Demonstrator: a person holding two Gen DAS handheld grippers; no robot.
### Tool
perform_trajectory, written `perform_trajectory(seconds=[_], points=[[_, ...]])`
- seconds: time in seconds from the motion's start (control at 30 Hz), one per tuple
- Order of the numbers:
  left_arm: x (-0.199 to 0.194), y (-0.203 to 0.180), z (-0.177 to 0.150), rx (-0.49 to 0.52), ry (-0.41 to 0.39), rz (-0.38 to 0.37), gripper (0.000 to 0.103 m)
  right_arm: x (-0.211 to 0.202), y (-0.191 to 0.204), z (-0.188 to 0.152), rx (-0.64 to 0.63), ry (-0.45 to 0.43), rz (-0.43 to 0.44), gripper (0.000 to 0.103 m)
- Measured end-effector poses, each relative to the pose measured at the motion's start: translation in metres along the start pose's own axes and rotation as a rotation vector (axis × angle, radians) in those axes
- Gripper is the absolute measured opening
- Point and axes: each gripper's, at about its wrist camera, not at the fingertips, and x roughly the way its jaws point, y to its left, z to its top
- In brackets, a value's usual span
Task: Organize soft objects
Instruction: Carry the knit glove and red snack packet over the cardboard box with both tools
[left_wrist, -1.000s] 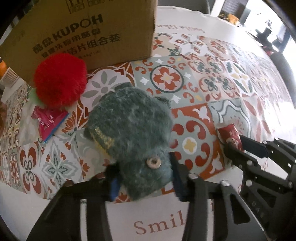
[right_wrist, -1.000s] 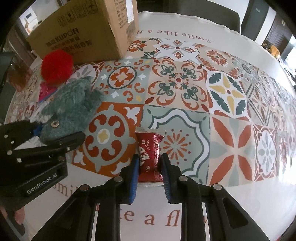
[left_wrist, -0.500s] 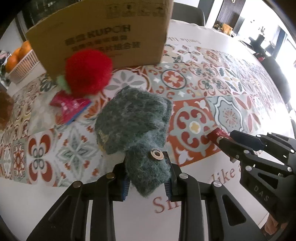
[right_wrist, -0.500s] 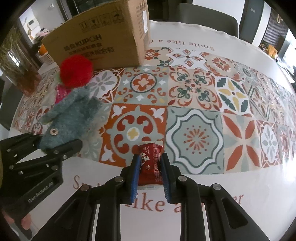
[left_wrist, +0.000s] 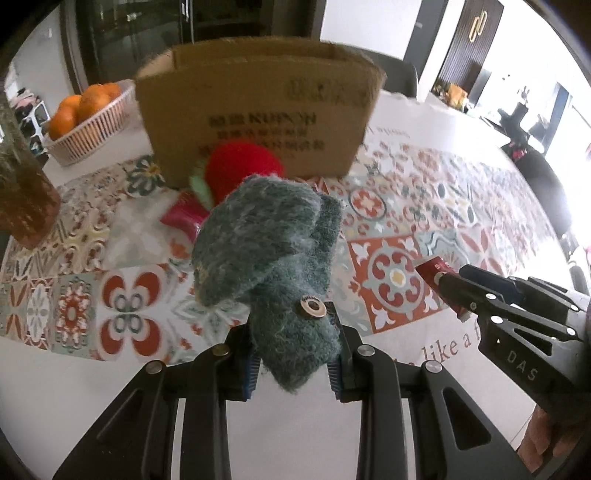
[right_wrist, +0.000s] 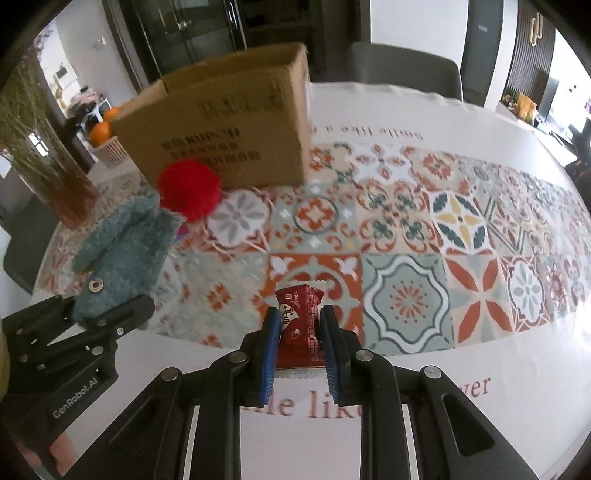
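Note:
A fuzzy grey-green glove (left_wrist: 269, 254) with a metal snap hangs above the table, my left gripper (left_wrist: 293, 363) shut on its cuff. In the right wrist view the same glove (right_wrist: 118, 251) shows at the left, held by the left gripper (right_wrist: 107, 310). A small red snack packet (right_wrist: 299, 325) is lifted off the table, pinched by my right gripper (right_wrist: 299, 350); from the left wrist view the packet (left_wrist: 436, 273) and right gripper (left_wrist: 454, 291) appear at the right. A red pompom (left_wrist: 243, 173) lies in front of the open cardboard box (left_wrist: 258, 110).
A pink packet (left_wrist: 184, 216) lies by the pompom (right_wrist: 188, 192). A basket of oranges (left_wrist: 88, 118) and a glass vase (left_wrist: 22, 192) stand at the left. The patterned tablecloth (right_wrist: 461, 229) spreads right of the box (right_wrist: 229, 125); a grey chair (right_wrist: 402, 70) stands behind the table.
Both grippers have risen, lifting the glove and the red packet off the table. The box's open top, the oranges and the vase have come into view.

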Motion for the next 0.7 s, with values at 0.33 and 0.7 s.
perform_trajectory(seconds=[0.33, 0.7], points=[[-0.040, 0.033, 0.016, -0.036, -0.087, 0.030, 0.030, -0.025, 0.044, 0.022, -0.040, -0.090, 0.041, 0.024], [-0.076, 0.061, 0.037, -0.067, -0.168, 0.052, 0.030, -0.049, 0.074, 0.049, -0.060, -0.174, 0.101, 0.024]])
